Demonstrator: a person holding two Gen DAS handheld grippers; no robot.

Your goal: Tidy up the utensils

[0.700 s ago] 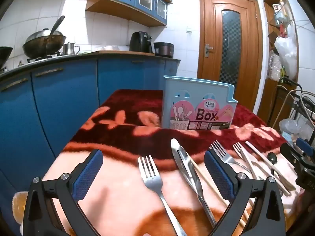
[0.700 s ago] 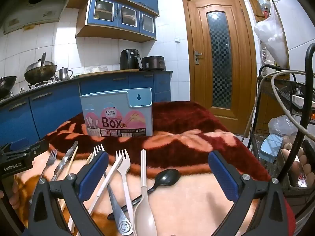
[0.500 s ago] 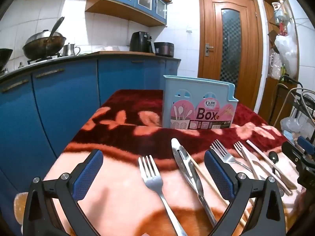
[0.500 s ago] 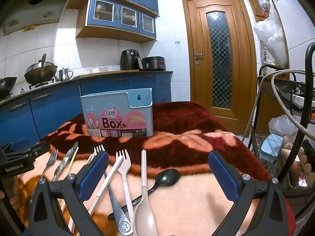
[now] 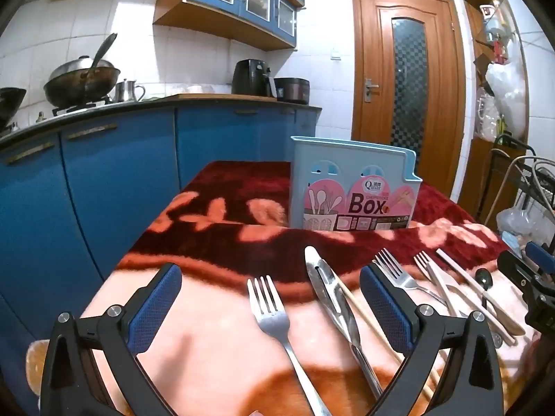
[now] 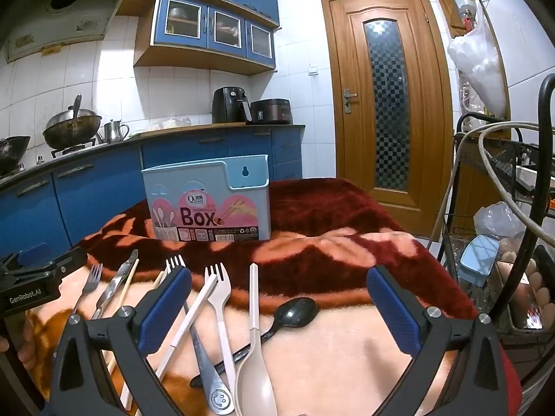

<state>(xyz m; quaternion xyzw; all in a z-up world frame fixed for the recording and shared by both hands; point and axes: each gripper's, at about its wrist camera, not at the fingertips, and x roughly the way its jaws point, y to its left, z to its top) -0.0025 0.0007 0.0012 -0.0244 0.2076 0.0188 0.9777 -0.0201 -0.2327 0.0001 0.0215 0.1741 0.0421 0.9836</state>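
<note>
A light blue utensil box (image 5: 353, 187) stands upright on the red and pink blanket; it also shows in the right wrist view (image 6: 208, 201). My left gripper (image 5: 270, 308) is open and empty above a metal fork (image 5: 274, 319) and metal tongs (image 5: 333, 301), with a wooden chopstick (image 5: 367, 315) beside them. My right gripper (image 6: 277, 305) is open and empty above a black spoon (image 6: 291, 312), a beige spoon (image 6: 255, 346), a white fork (image 6: 218, 294) and a white chopstick (image 6: 187, 322). A second metal fork (image 5: 399, 277) lies further right.
Blue kitchen cabinets (image 5: 104, 180) with a wok (image 5: 81, 79) run along the left. A wooden door (image 6: 388, 97) is behind. A wire rack (image 6: 503, 242) with bags and eggs stands right of the table. The blanket's edge (image 5: 114, 277) drops off at left.
Both grippers stay open and nearly still; the views shift only slightly.
</note>
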